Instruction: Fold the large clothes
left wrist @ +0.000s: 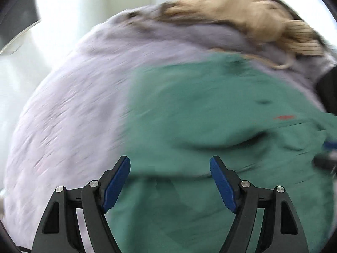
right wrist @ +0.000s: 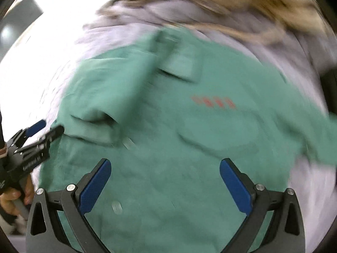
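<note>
The green shirt (right wrist: 168, 126) is spread flat on the lavender sheet (left wrist: 69, 109), collar at the far end, so its long axis runs away from both grippers. It's right under both: the right gripper (right wrist: 165, 186) sits over the chest, the left gripper (left wrist: 170, 182) over the left edge. Both angle steeply down with jaws apart and nothing held. I'd guess the left grabs first.

The left gripper (left wrist: 170, 165) points steeply down, its jaws spread wide with nothing between the blue pads (left wrist: 115, 184). The right gripper (right wrist: 165, 169) also tilts down, jaws standing wide and empty. In the right wrist view, a bare hand (right wrist: 12, 198) grips the left gripper's handle
</note>
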Available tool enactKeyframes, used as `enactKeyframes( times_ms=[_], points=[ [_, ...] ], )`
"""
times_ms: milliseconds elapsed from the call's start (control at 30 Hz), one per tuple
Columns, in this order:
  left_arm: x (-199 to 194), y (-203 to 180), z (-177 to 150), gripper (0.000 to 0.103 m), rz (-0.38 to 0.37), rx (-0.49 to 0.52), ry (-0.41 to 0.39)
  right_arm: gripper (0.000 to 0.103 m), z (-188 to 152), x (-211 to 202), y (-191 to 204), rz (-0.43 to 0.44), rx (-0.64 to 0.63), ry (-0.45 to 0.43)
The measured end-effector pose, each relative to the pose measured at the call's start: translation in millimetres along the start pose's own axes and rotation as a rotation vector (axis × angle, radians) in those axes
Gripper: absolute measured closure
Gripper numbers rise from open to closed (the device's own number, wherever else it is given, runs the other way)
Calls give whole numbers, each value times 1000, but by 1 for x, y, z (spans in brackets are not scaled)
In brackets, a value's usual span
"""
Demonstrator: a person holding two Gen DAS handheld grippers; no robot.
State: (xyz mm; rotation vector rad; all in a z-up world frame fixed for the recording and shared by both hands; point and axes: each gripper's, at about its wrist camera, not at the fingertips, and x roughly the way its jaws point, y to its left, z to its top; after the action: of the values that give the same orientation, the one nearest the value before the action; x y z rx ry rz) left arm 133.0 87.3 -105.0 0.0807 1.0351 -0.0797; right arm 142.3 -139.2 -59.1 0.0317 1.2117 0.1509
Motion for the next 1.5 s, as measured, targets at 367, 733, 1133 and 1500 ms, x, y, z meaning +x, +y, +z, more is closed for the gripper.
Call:
enactKeyframes(
  times_ms=[367, 733, 1133, 1500],
  points=[
    [48, 48, 2, 24, 123, -187, 36, 3, 58, 72, 84, -399, -345, -155],
    [66, 91, -8, 24, 85, -413, 42, 2, -7, 55, -153, 134, 892, -119],
    [7, 89, -15, 23, -72, -97, 156, 2, -58, 43, -172, 461, 990, -74],
    [106, 63, 131, 23, -234, -127, 161, 2, -56, 54, -124, 604, 935, -21]
  ],
)
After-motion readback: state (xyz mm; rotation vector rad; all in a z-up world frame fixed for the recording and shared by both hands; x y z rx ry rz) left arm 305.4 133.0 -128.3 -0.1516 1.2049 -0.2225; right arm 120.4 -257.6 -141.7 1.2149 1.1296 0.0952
